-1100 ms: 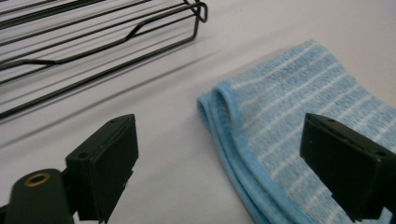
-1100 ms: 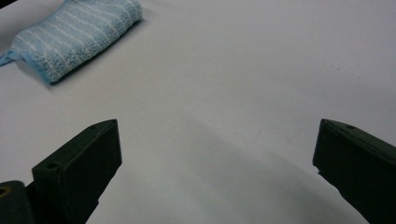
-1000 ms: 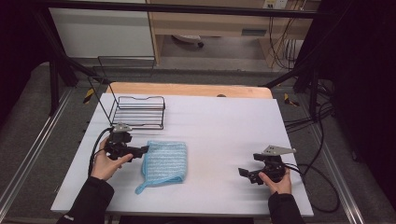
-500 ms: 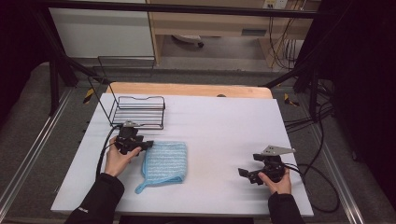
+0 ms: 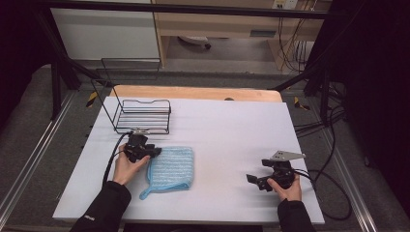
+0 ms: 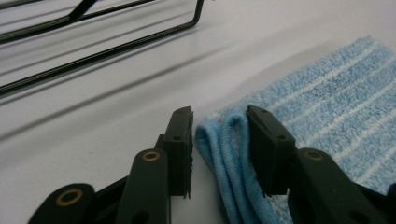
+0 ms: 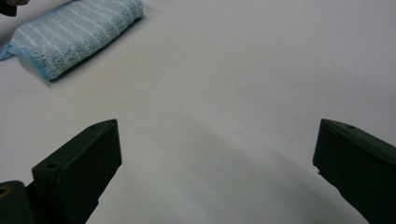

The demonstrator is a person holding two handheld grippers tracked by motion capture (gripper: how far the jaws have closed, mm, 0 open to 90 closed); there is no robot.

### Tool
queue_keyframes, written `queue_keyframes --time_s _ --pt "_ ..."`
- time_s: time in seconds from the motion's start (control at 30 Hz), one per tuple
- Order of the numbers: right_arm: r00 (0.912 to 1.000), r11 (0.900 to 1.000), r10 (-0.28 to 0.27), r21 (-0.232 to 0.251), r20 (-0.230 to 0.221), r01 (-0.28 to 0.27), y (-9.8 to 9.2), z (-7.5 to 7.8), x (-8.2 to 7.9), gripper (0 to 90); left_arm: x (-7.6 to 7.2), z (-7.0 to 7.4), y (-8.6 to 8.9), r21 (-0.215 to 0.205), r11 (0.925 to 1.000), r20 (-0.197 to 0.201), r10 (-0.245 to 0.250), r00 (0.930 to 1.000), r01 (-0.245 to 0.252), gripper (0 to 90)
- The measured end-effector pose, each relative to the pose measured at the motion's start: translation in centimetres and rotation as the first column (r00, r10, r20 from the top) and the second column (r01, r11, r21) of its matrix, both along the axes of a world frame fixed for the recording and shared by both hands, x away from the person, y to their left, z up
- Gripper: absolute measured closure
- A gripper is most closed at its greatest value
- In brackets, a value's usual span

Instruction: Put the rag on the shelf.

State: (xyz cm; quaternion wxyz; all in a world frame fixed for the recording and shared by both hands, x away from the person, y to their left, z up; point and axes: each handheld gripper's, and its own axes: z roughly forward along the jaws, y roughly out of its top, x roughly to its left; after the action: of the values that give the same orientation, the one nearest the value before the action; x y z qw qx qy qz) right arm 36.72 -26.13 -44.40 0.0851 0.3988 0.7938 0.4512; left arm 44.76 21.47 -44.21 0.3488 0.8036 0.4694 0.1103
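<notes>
A light blue striped towel (image 5: 170,168) lies folded on the white table (image 5: 232,130), left of centre. My left gripper (image 5: 151,153) sits low at the towel's upper-left corner. In the left gripper view its jaws (image 6: 219,116) have just been closing, and the towel's folded edge (image 6: 224,140) lies between them. The right pad touches the cloth, while a thin gap remains at the left pad and the fold looks unsqueezed. My right gripper (image 5: 255,181) rests near the front right of the table, with its jaws (image 7: 217,135) wide open over bare surface. The towel (image 7: 74,32) lies far off in the right gripper view.
A black wire basket (image 5: 143,116) stands at the back left, just beyond the left gripper, and its rim wires (image 6: 93,51) run close ahead of the jaws. A wooden board edge (image 5: 193,93) borders the table's far side. Cables hang off the right.
The left hand has moved forward and down onto the towel's upper-left corner, and its jaws have narrowed around the folded edge. The right hand has stayed still.
</notes>
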Motion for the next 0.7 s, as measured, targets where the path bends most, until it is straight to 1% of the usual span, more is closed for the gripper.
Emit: queue_keyframes --time_s 0.1,0.3,0.33,0.43,0.5,0.53,0.57,0.6,0.67,0.7 --pt "1.0000 1.000 0.002 0.001 0.000 -0.002 0.0 0.0 0.0 1.7 0.0 -0.1 0.1 -0.012 0.9999 -0.010 0.004 0.9999 -0.005 63.5" --pt "1.0000 1.000 -0.003 0.007 -0.007 0.003 0.1 0.0 0.1 1.8 0.1 -0.1 0.2 -0.029 0.9995 -0.033 -0.014 0.9993 0.013 68.4" --pt "0.9999 1.000 -0.007 0.009 -0.011 0.007 0.1 0.0 0.1 1.8 0.1 -0.1 0.2 -0.029 0.9995 -0.035 -0.017 0.9993 0.016 69.7" --pt "0.9999 1.000 -0.011 0.001 -0.004 0.011 0.4 0.1 0.3 1.8 0.0 -0.1 0.1 -0.025 0.9995 -0.033 -0.021 0.9992 0.020 73.0" --pt "0.9999 1.000 -0.014 -0.001 0.001 0.014 1.0 0.3 0.5 1.3 0.0 -0.1 0.0 -0.020 0.9995 -0.029 -0.024 0.9993 0.024 74.8" --pt "0.9999 1.000 -0.014 -0.001 0.001 0.014 1.0 0.3 0.5 1.3 0.0 -0.1 0.0 -0.020 0.9995 -0.028 -0.025 0.9993 0.025 74.8" --pt "0.9999 1.000 -0.012 0.011 0.005 0.012 1.5 0.5 0.7 0.8 0.1 -0.1 0.1 -0.023 0.9994 -0.033 -0.028 0.9991 0.027 75.2" --pt "0.9999 1.000 -0.012 0.011 0.005 0.012 1.5 0.5 0.7 0.8 0.1 -0.1 0.2 -0.027 0.9993 -0.038 -0.027 0.9989 0.026 75.2" --pt "0.9996 1.000 -0.024 0.016 0.016 0.024 2.2 0.8 1.0 0.8 0.2 -0.1 0.1 -0.025 0.9994 -0.037 -0.027 0.9990 0.026 75.5" --pt "0.9990 0.999 -0.039 0.021 0.022 0.039 2.9 1.2 1.4 0.8 0.1 -0.1 0.1 -0.022 0.9995 -0.034 -0.025 0.9991 0.024 75.5"
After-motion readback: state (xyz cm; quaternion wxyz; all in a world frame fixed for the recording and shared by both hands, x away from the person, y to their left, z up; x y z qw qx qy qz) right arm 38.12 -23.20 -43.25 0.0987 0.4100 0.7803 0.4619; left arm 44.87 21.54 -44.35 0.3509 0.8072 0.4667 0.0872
